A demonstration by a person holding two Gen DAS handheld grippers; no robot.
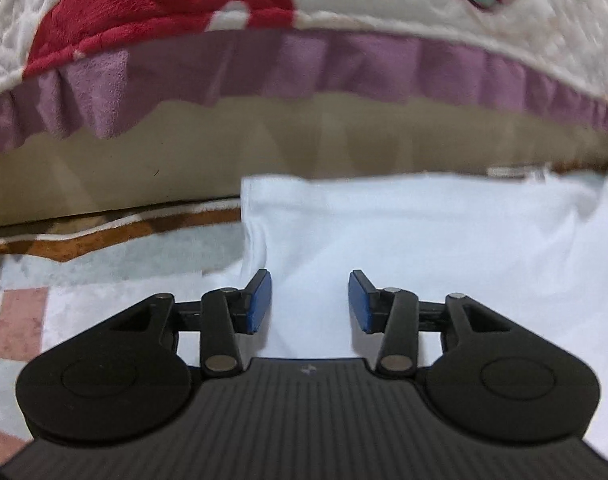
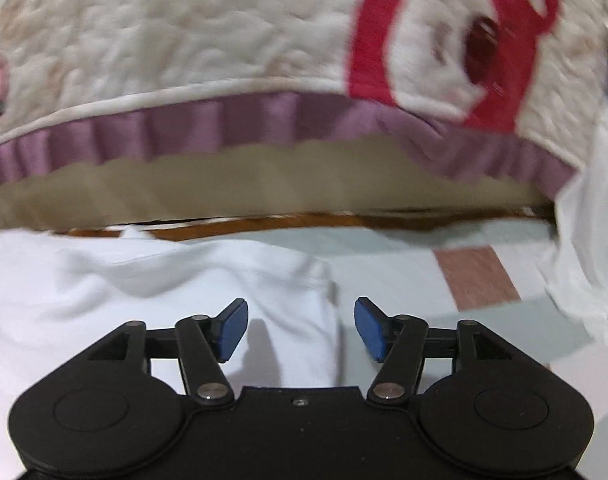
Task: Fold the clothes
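Floor mat (image 2: pixel 404 264), pale blue with pink squares, is the work surface, with a bed edge behind. Left gripper (image 1: pixel 310 300) has its jaws apart and empty over the white garment (image 1: pixel 424 232). Right gripper (image 2: pixel 301 326) is spread wide, straddling the garment's 3 o'clock edge, likely just let go. At 12 o'clock, a cream bedspread (image 2: pixel 183 40) with purple frill overhangs.

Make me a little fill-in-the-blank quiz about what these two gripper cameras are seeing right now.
1. The folded garment under both grippers is ____ in colour.
2. The frill along the cream blanket's edge is ____.
3. The pads on the left gripper are ____.
4. The right gripper's jaws stand ____, gripping nothing.

Answers: white; purple; blue; open
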